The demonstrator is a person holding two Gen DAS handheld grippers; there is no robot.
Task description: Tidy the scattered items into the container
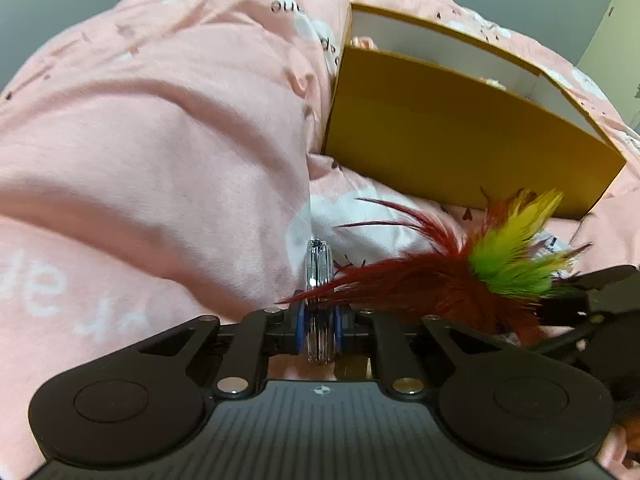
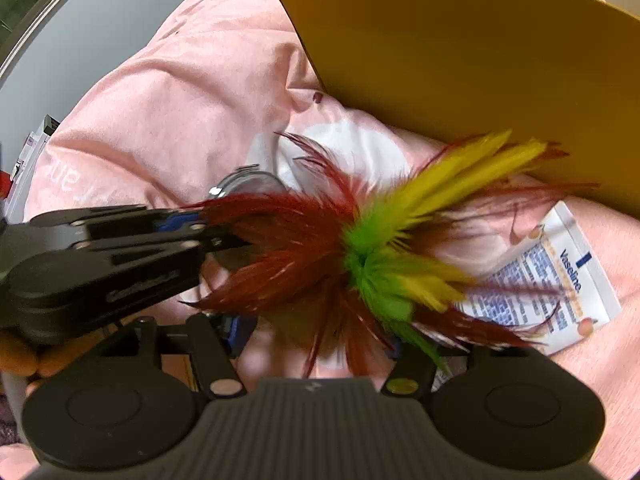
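Note:
My left gripper (image 1: 319, 322) is shut on a round silver case (image 1: 318, 268), held edge-on between its blue pads just above the pink bedding. In the right wrist view the left gripper (image 2: 212, 232) comes in from the left with the round case (image 2: 248, 184). A feather toy (image 2: 372, 248), red with a green and yellow tuft, lies between the wide-apart fingers of my right gripper (image 2: 318, 340), whose pads do not press on it. The feather toy (image 1: 508, 268) lies right of the case. The yellow box (image 1: 460, 132) stands open behind.
A white Vaseline tube (image 2: 560, 280) lies on the pink quilt (image 1: 160, 140) to the right of the feathers, close to the yellow box (image 2: 480, 60). The quilt bulges in thick folds on the left. The right gripper's black fingers (image 1: 596, 280) show at the right edge.

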